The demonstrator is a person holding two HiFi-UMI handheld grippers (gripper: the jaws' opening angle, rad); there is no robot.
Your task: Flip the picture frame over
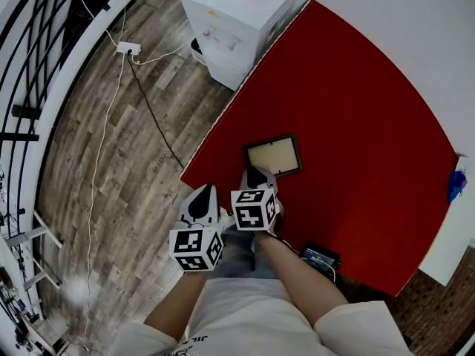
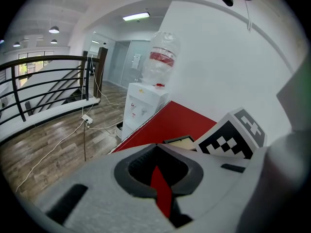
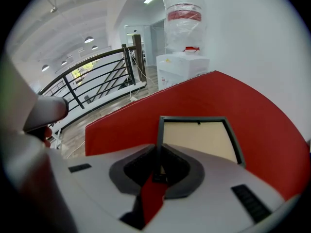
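Note:
The picture frame [image 1: 274, 156] lies flat on the red table [image 1: 349, 117], a dark rim around a beige panel that faces up. My right gripper [image 1: 256, 175] reaches down onto its near-left corner. In the right gripper view the frame [image 3: 197, 137] has its dark left rail running in between the jaws, and the right gripper [image 3: 158, 147] is shut on that rail. My left gripper [image 1: 202, 193] hangs just left of the right one, past the table's near-left edge. The left gripper [image 2: 156, 145] is shut with nothing in it.
A white water dispenser [image 1: 237, 21] stands at the table's far-left corner. A cable and power strip [image 1: 128, 48] lie on the wood floor, with a black railing [image 1: 30, 87] beyond. A black device [image 1: 320, 256] sits at the near table edge.

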